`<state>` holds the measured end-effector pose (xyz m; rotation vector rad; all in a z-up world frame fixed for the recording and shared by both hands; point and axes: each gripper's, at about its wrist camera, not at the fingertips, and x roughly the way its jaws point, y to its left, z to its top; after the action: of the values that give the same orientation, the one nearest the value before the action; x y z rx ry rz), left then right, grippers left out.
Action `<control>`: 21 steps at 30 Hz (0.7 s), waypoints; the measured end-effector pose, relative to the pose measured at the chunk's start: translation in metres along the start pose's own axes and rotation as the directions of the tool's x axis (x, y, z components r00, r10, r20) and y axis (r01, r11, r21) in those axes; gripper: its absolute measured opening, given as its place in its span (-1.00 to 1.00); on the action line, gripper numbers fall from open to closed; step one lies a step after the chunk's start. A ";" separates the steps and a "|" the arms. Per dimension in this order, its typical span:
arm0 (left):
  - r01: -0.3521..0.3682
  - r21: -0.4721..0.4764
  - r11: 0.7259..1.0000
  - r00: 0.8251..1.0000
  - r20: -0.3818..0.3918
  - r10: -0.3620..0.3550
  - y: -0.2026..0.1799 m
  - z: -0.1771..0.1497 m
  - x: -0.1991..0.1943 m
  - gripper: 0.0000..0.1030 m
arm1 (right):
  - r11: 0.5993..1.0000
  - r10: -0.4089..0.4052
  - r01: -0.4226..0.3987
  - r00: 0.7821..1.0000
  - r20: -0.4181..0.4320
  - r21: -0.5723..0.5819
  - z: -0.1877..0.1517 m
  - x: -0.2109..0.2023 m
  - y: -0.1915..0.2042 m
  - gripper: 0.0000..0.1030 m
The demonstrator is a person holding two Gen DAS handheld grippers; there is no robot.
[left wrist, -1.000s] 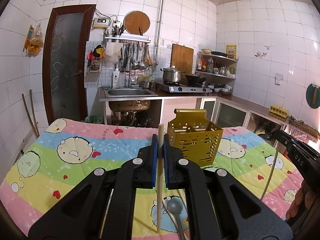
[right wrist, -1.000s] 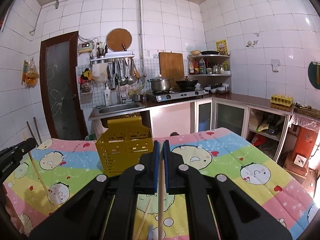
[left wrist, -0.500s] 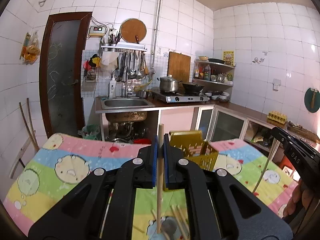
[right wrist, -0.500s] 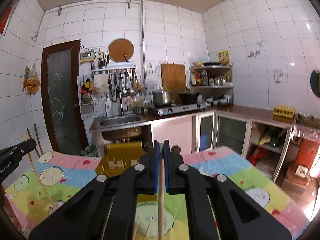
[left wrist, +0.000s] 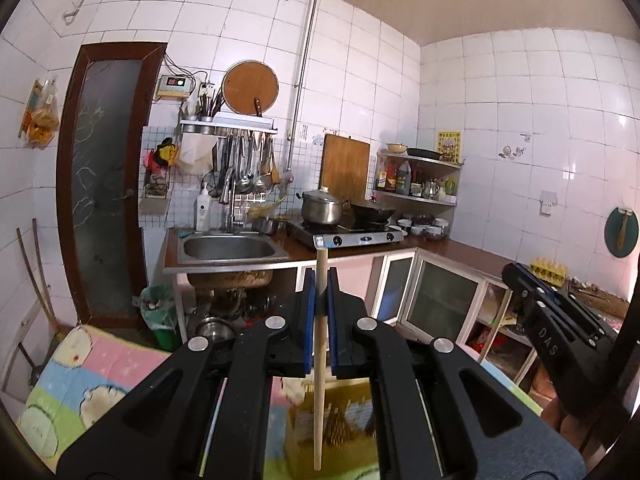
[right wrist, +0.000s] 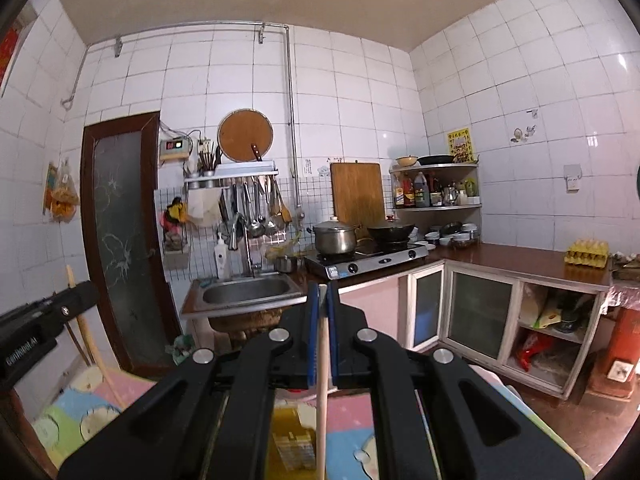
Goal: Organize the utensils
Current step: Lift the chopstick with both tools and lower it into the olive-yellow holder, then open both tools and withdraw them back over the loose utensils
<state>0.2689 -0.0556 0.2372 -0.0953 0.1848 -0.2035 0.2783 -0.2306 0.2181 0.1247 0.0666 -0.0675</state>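
My left gripper [left wrist: 319, 280] is shut on a wooden chopstick [left wrist: 319, 380] that hangs nearly upright between its blue pads, its top poking above them. Below it, blurred, stands the yellow perforated utensil holder [left wrist: 344, 420] on the patterned tablecloth [left wrist: 80, 384]. My right gripper [right wrist: 322, 296] is shut on another wooden chopstick [right wrist: 322, 400], also hanging down, with the yellow holder [right wrist: 288, 444] under it. The right gripper's body [left wrist: 560, 332] shows at the right edge of the left wrist view. In the right wrist view, the left gripper's body [right wrist: 36, 320] shows at the left, its chopstick [right wrist: 86, 328] slanting down.
Beyond the table are a steel sink [left wrist: 226, 248], a gas stove [left wrist: 352, 236] with a pot and a wok, low cabinets [right wrist: 480, 320] and a brown door [left wrist: 104, 184]. An egg tray [right wrist: 587, 254] sits on the counter at the right.
Both grippers have risen well above the table, each still holding its chopstick. The yellow holder and the tablecloth have dropped to the bottom of both views; the spoon is out of sight.
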 end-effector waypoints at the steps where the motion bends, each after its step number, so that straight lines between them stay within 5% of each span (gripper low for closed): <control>1: 0.002 -0.003 1.000 1.000 0.001 -0.002 -0.001 0.002 0.008 -0.92 | 1.000 0.003 -0.003 1.000 0.005 0.005 0.003 0.010 0.001 -0.91; 6: 0.008 -0.012 1.000 1.000 -0.029 -0.008 -0.003 -0.013 0.055 -0.92 | 1.000 0.025 -0.025 0.999 -0.019 0.002 -0.010 0.052 0.010 -0.91; 12: -0.002 -0.006 1.000 0.989 -0.145 0.001 0.004 -0.072 0.103 -0.92 | 0.999 0.046 -0.044 0.991 -0.127 0.015 -0.065 0.093 0.006 -0.91; 21: -0.046 -0.010 0.999 0.971 -0.236 0.042 0.028 -0.103 0.115 -0.90 | 0.999 0.042 -0.043 0.971 -0.237 0.001 -0.102 0.106 0.000 -0.87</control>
<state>0.3651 -0.0598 0.1136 -0.0824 0.4251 -0.1687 0.3778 -0.2248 0.1100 0.1291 0.3026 -0.0090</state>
